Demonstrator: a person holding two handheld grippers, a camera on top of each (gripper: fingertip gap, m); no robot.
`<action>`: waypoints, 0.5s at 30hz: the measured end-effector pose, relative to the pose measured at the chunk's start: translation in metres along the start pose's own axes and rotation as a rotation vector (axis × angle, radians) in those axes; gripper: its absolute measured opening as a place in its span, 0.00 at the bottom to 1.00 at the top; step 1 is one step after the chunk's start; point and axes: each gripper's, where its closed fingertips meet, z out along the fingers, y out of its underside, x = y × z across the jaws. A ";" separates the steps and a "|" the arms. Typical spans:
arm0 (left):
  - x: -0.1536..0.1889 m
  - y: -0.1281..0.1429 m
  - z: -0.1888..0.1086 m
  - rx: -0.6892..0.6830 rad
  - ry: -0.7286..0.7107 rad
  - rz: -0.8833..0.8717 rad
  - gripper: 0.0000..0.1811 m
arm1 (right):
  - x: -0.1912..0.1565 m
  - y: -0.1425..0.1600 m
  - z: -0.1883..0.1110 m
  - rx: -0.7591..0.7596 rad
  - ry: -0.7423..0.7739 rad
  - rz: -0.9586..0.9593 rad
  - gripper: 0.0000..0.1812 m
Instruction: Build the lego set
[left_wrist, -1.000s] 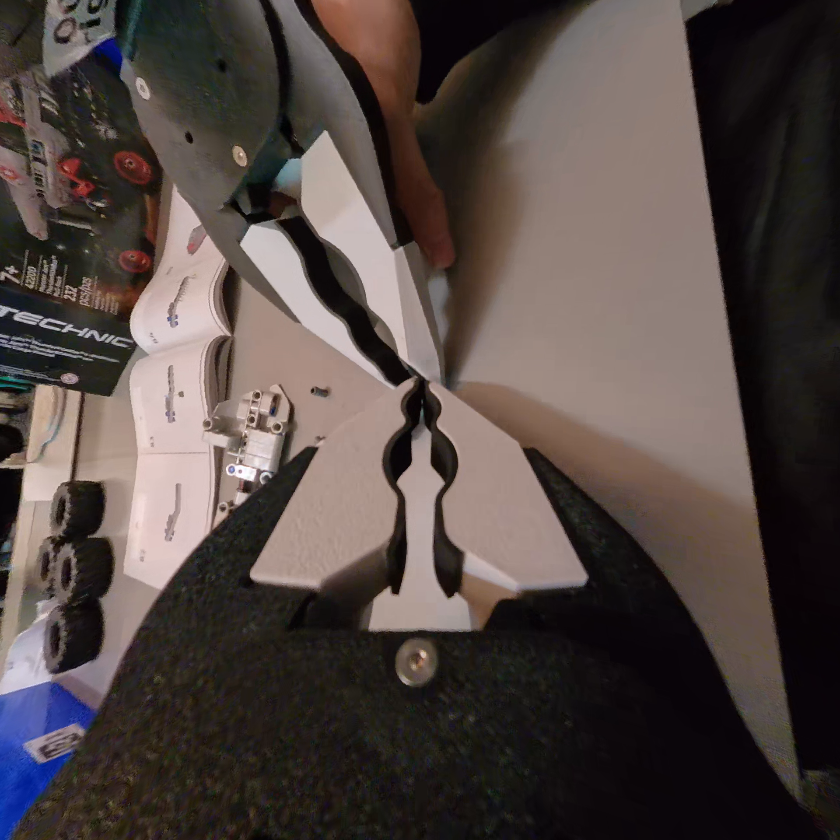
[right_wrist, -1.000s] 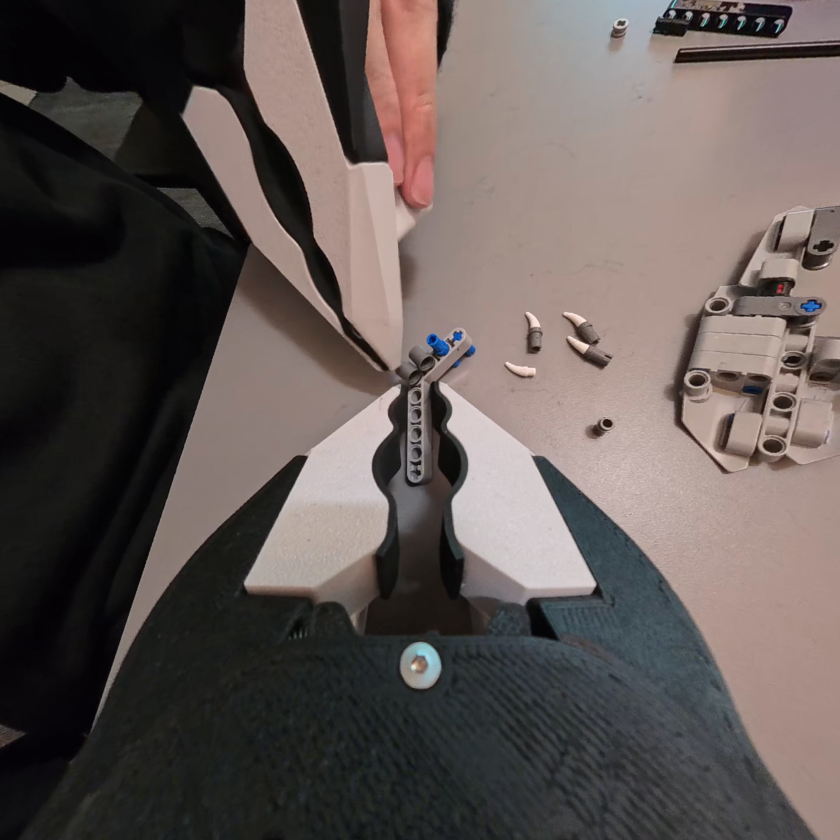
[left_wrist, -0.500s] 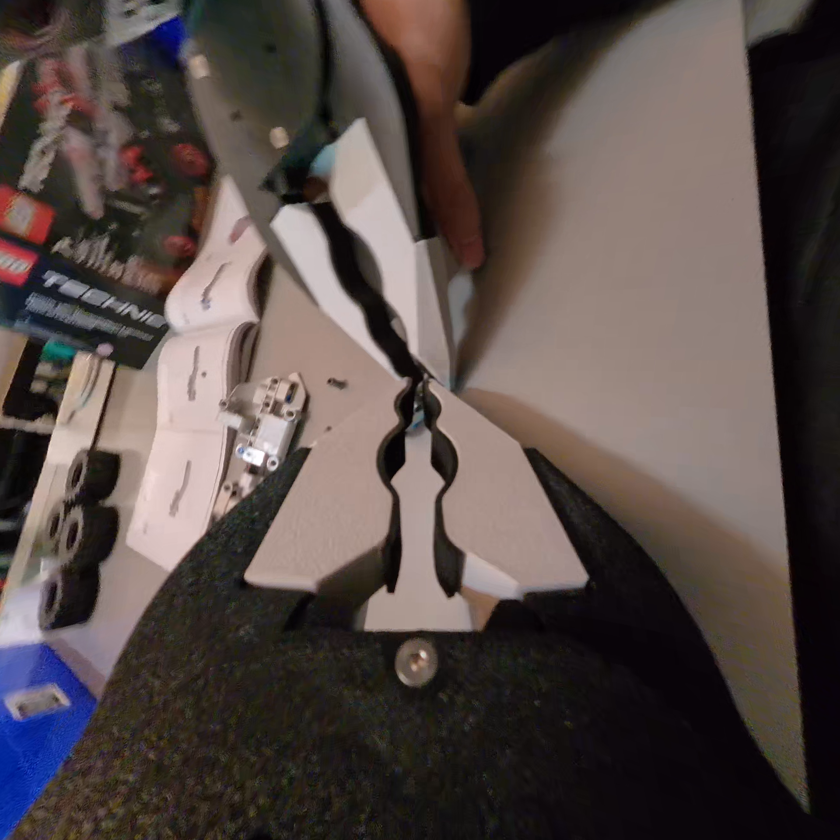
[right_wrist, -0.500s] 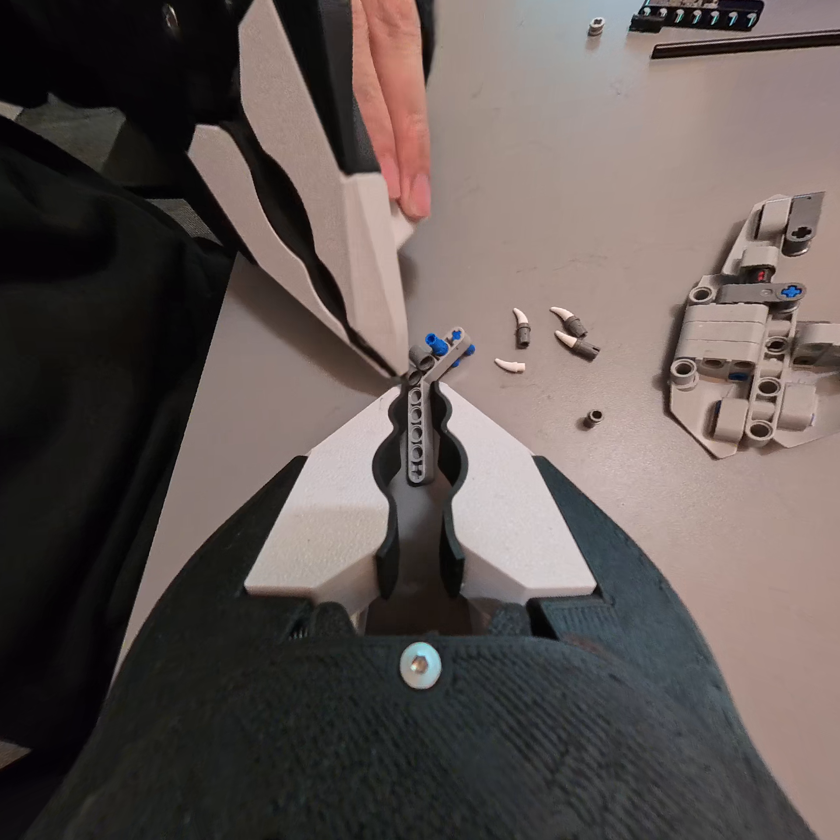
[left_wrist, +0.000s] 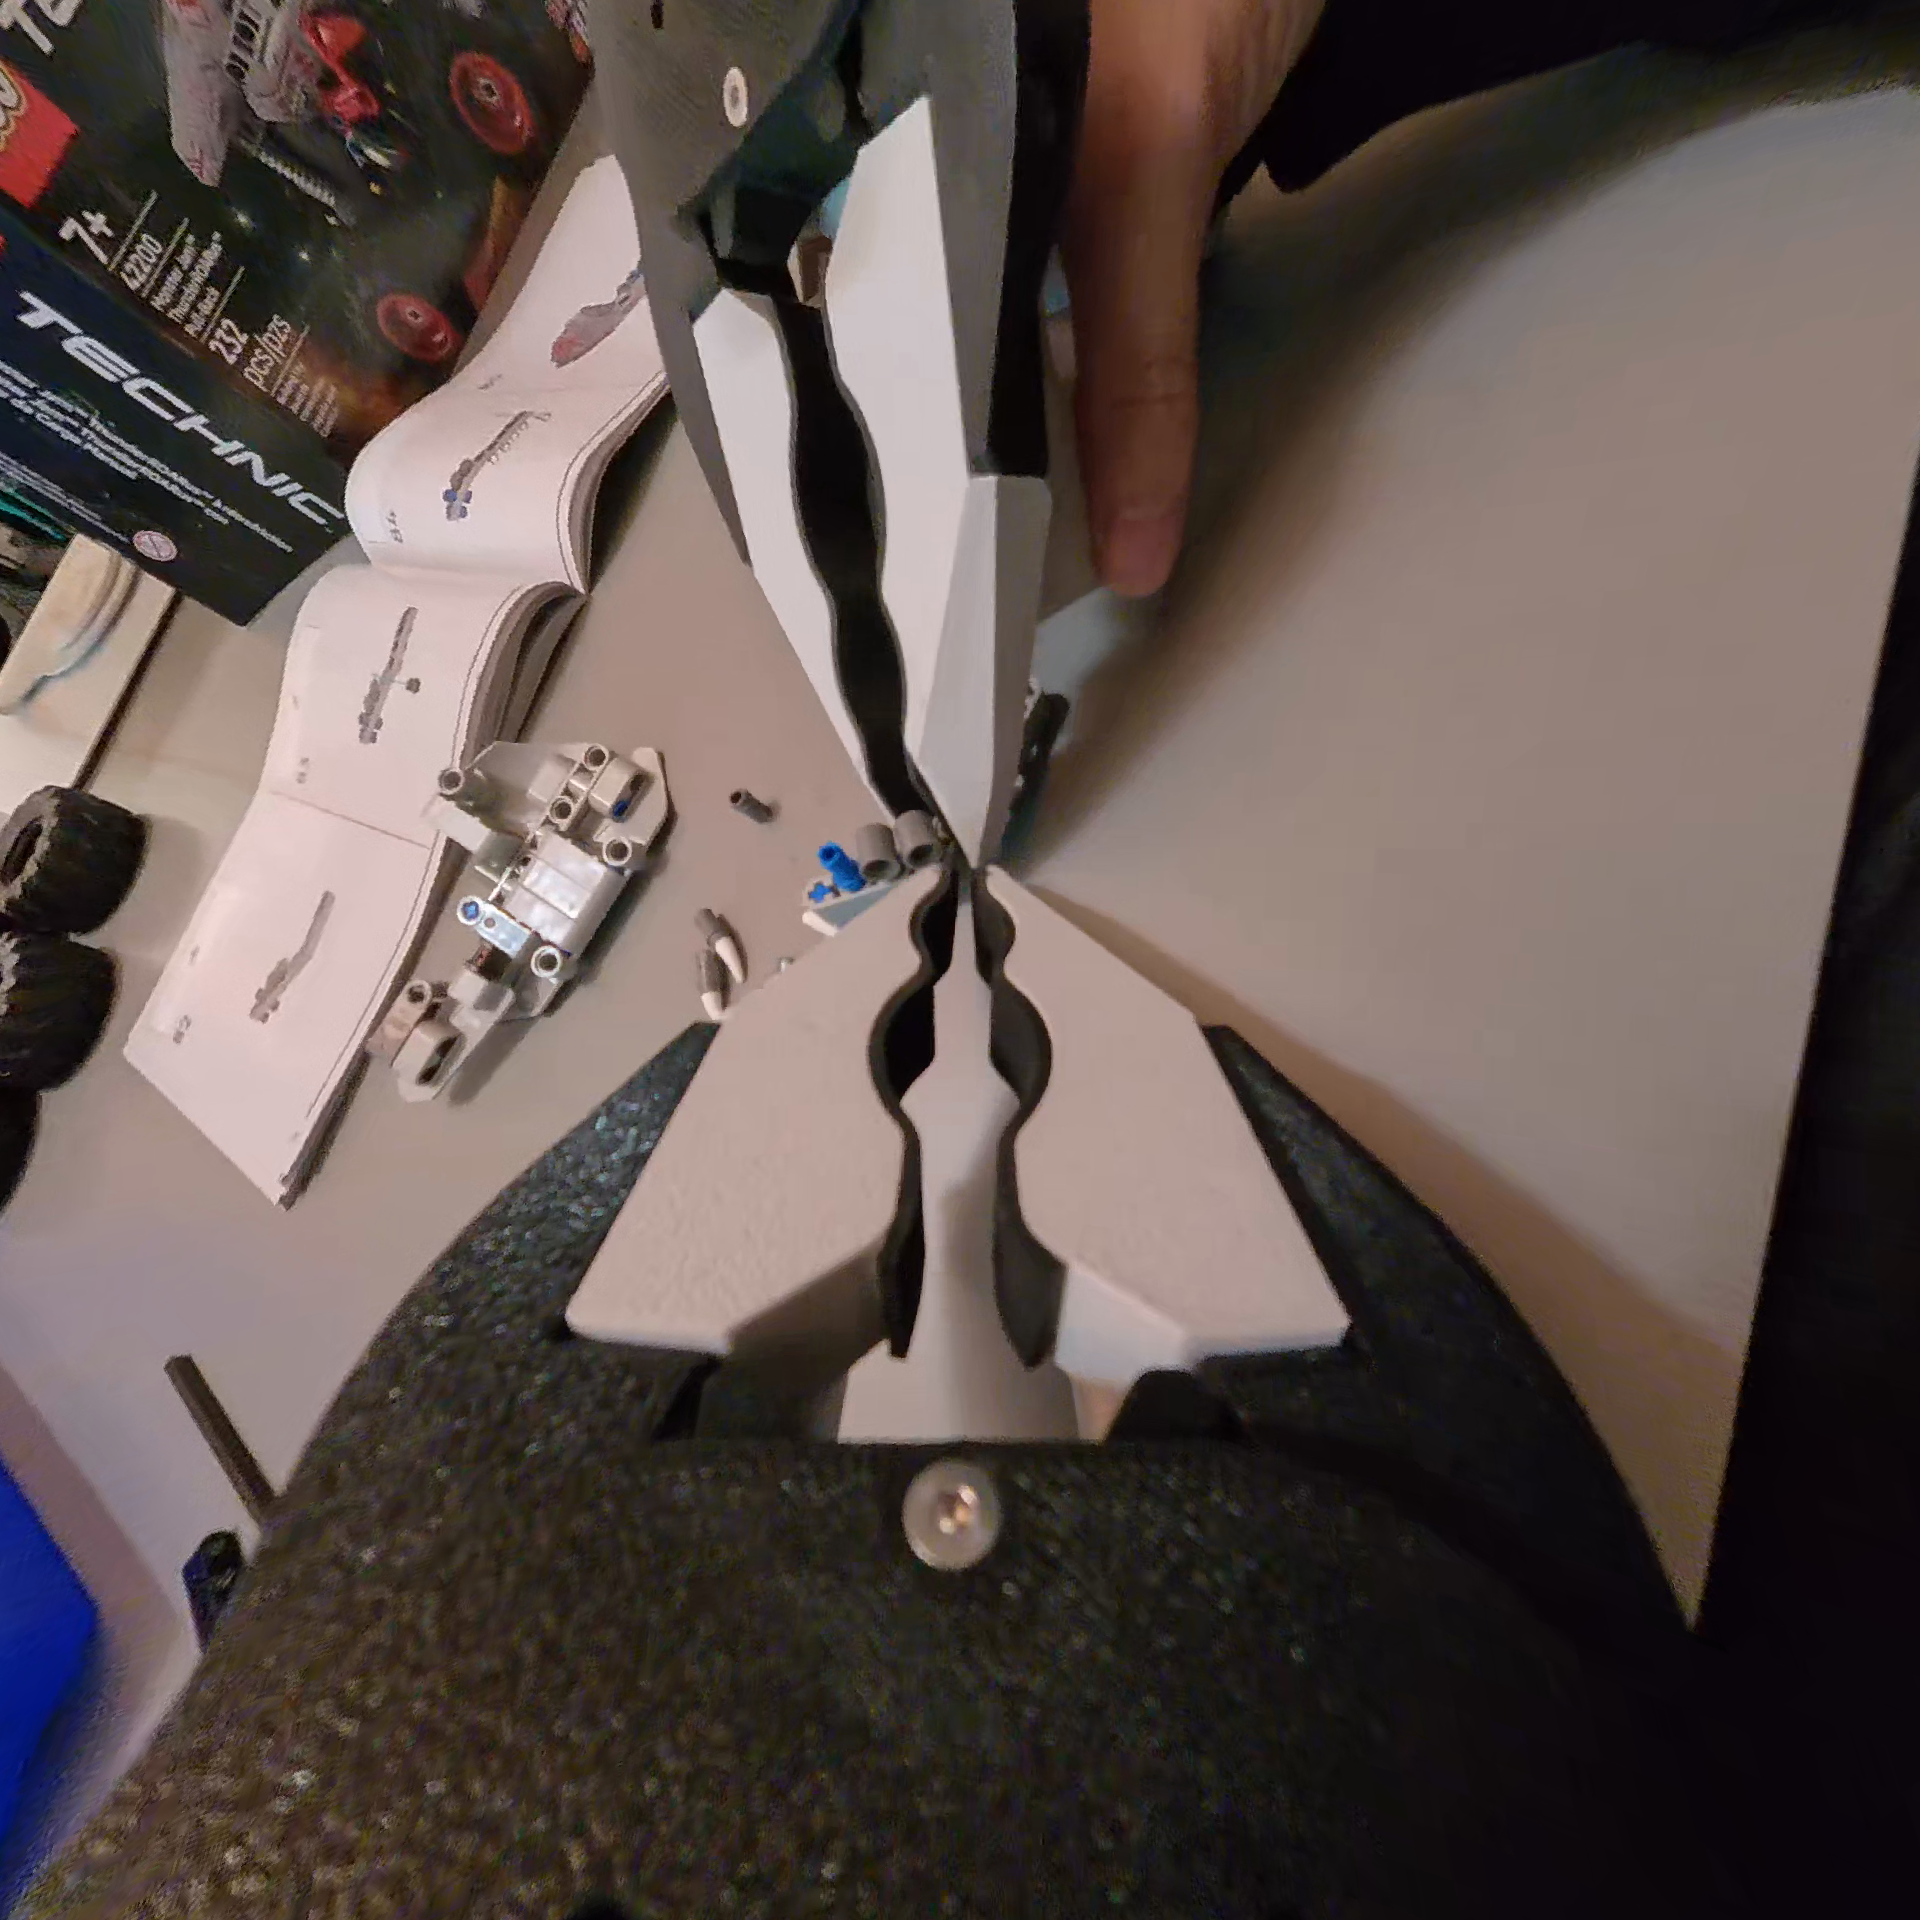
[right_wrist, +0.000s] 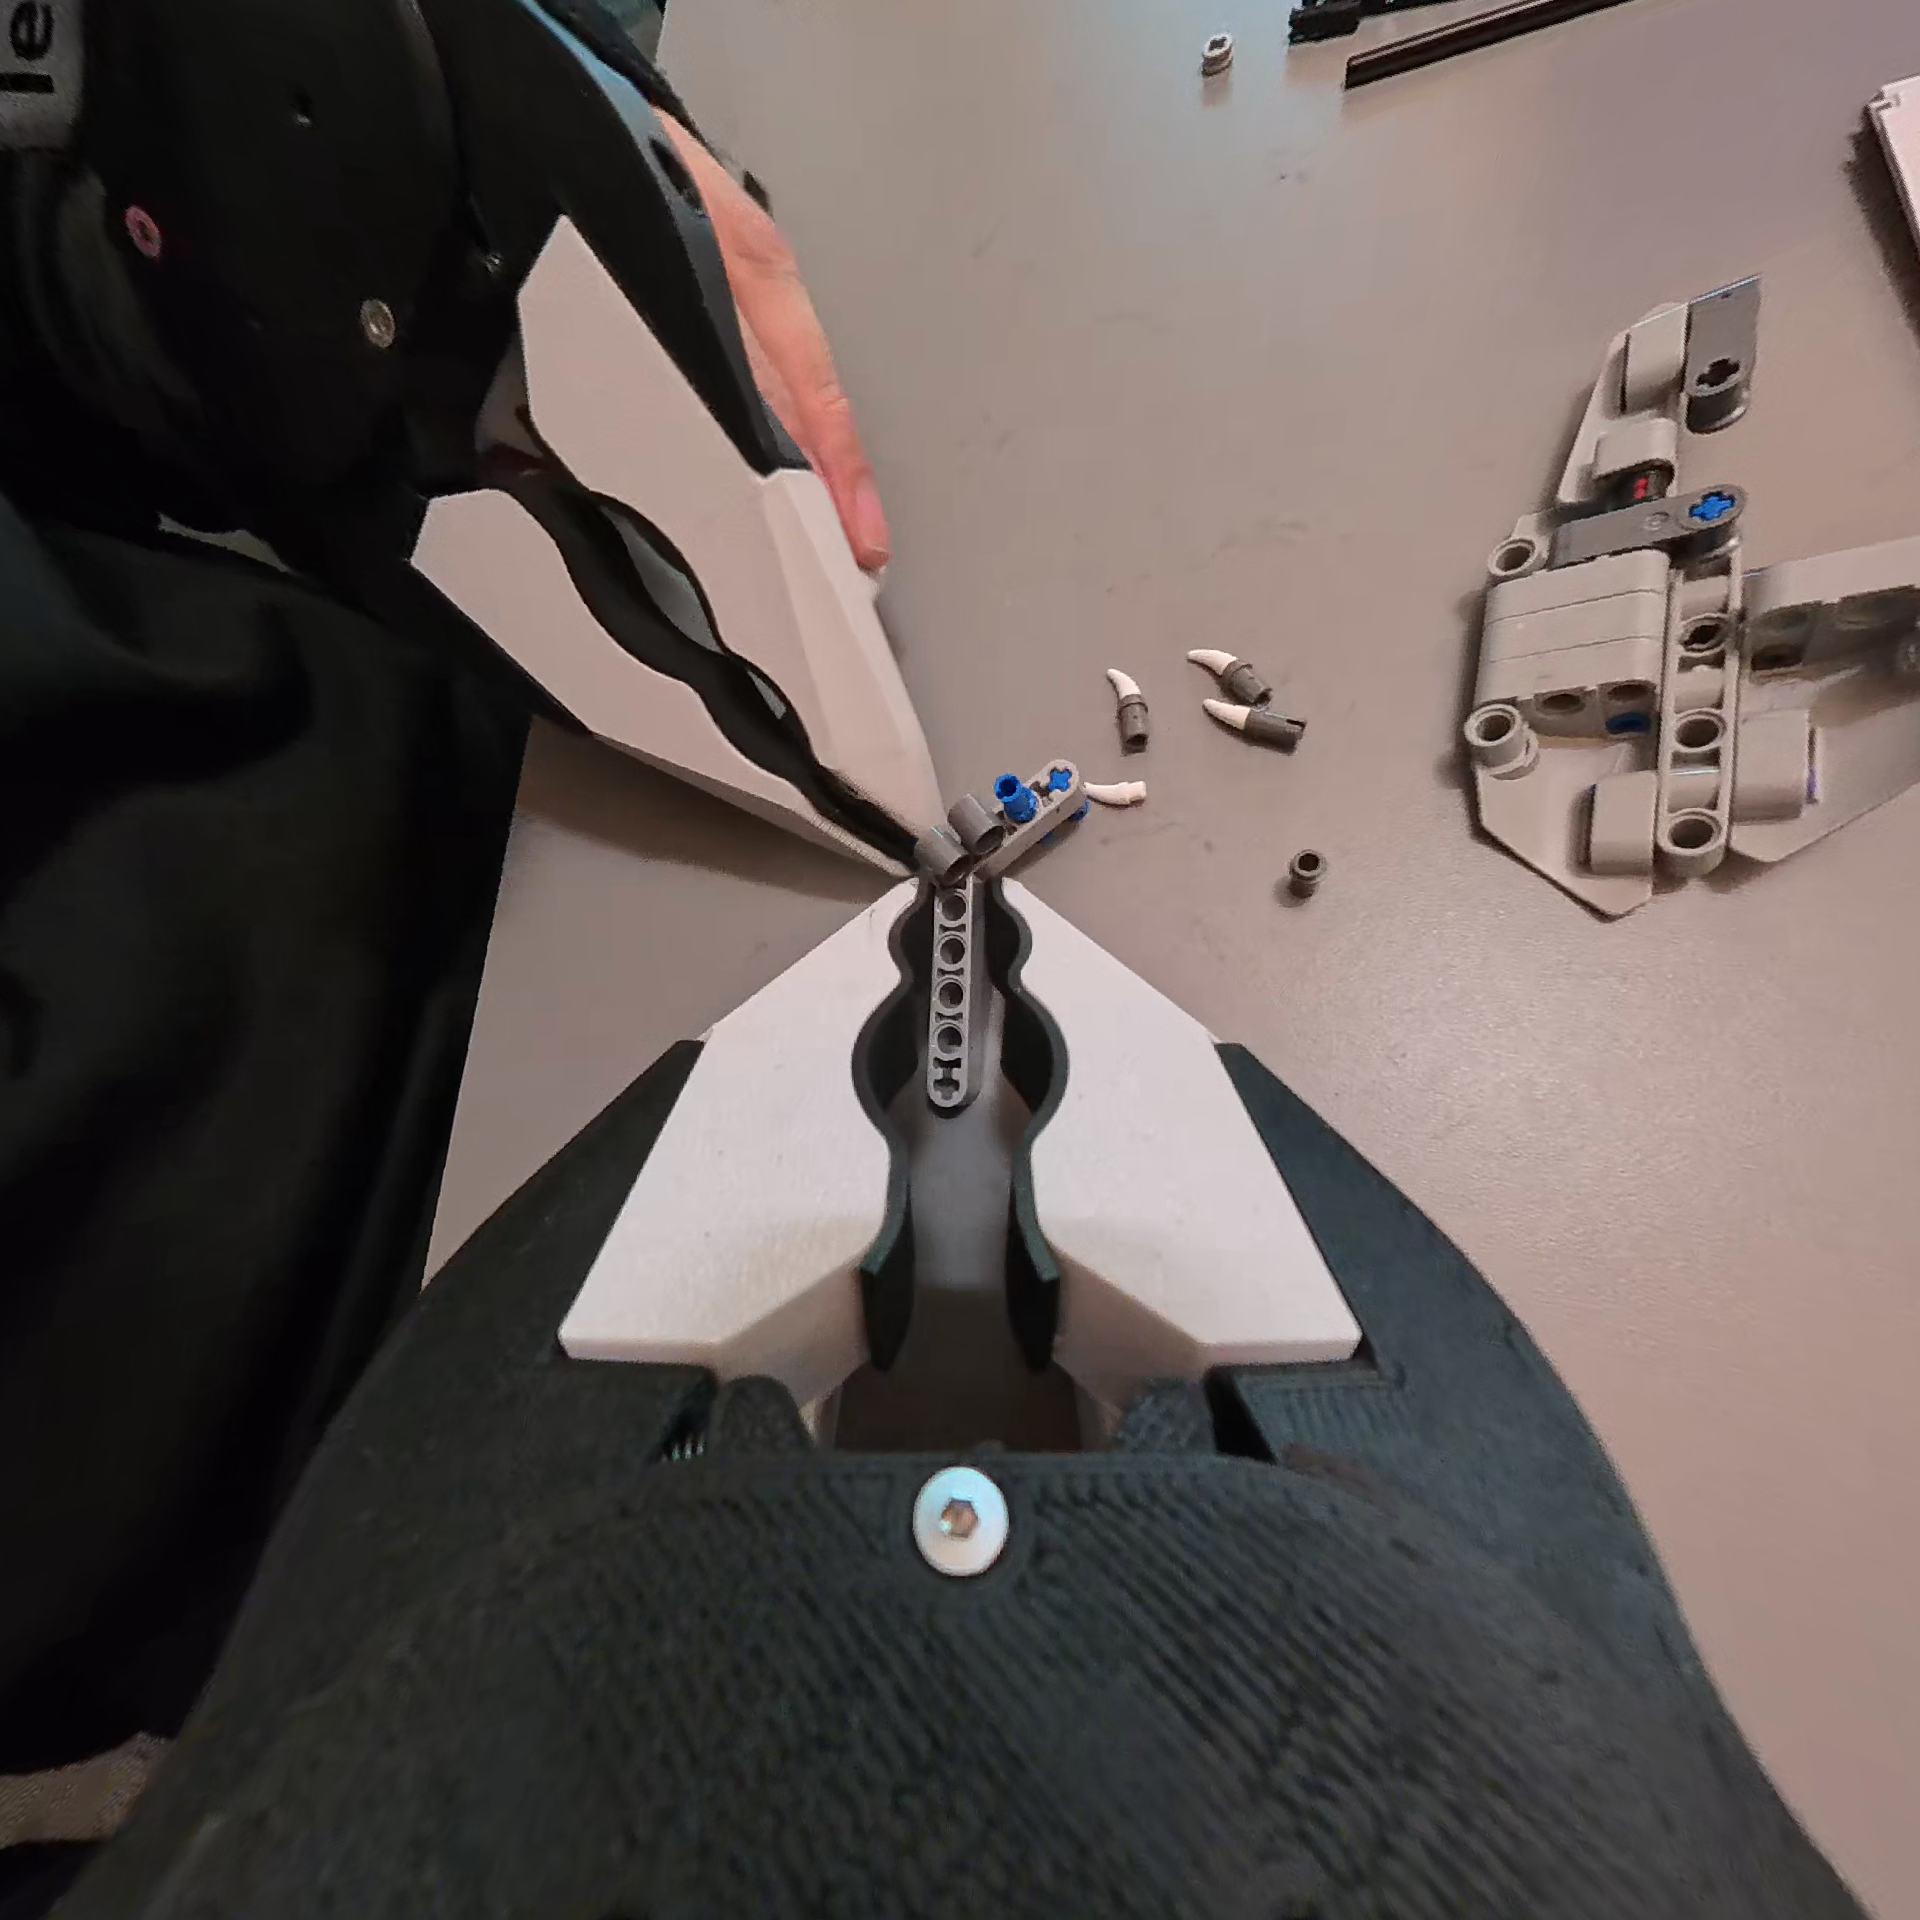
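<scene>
In the left wrist view, black tyres (left_wrist: 47, 935) sit at the left edge, with the set's dark box (left_wrist: 208, 260) in the upper left corner. Right of them an open instruction booklet (left_wrist: 353, 790) lies on the grey table (left_wrist: 1455, 623). Next comes a grey part-built assembly (left_wrist: 540, 894), then a small dark bush (left_wrist: 750, 805) and white claw pieces (left_wrist: 722, 961) just below it. At centre the left gripper (left_wrist: 961, 883) is clenched, its tips pinched together right at the tips of the right gripper (left_wrist: 930, 821), which comes down from the top of the frame. What the left tips pinch cannot be made out here. A grey connector with blue pins (left_wrist: 868, 857) shows just left of where the tips meet. A hand (left_wrist: 1143, 312) lies along the right gripper, upper centre.

In the right wrist view, dark clothing (right_wrist: 208, 935) fills the left side. The left gripper (right_wrist: 914, 847) reaches in from the upper left, closed, its tips at a small grey connector (right_wrist: 961, 831) on the end of the beam (right_wrist: 951, 997). A hand (right_wrist: 821, 416) lies beside it. The right gripper (right_wrist: 961, 888) at centre grasps the grey holed beam, which lies lengthwise between its jaws. Blue pins (right_wrist: 1013, 798) stick out of the connector piece at the beam's far end. Right of that, white claws (right_wrist: 1226, 696) and a dark bush (right_wrist: 1306, 871) lie on the table (right_wrist: 1143, 312), with the grey assembly (right_wrist: 1662, 675) at the right edge. A black axle (right_wrist: 1475, 47) lies at the top.
</scene>
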 end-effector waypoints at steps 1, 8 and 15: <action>-0.002 -0.001 0.001 -0.001 -0.006 -0.009 0.00 | 0.002 -0.001 -0.001 0.007 0.005 0.012 0.04; -0.007 -0.002 0.002 -0.004 -0.022 -0.059 0.00 | 0.007 -0.002 -0.003 0.025 -0.007 0.076 0.04; -0.014 -0.007 0.001 0.023 -0.032 -0.131 0.00 | 0.007 -0.002 -0.004 0.030 -0.017 0.089 0.04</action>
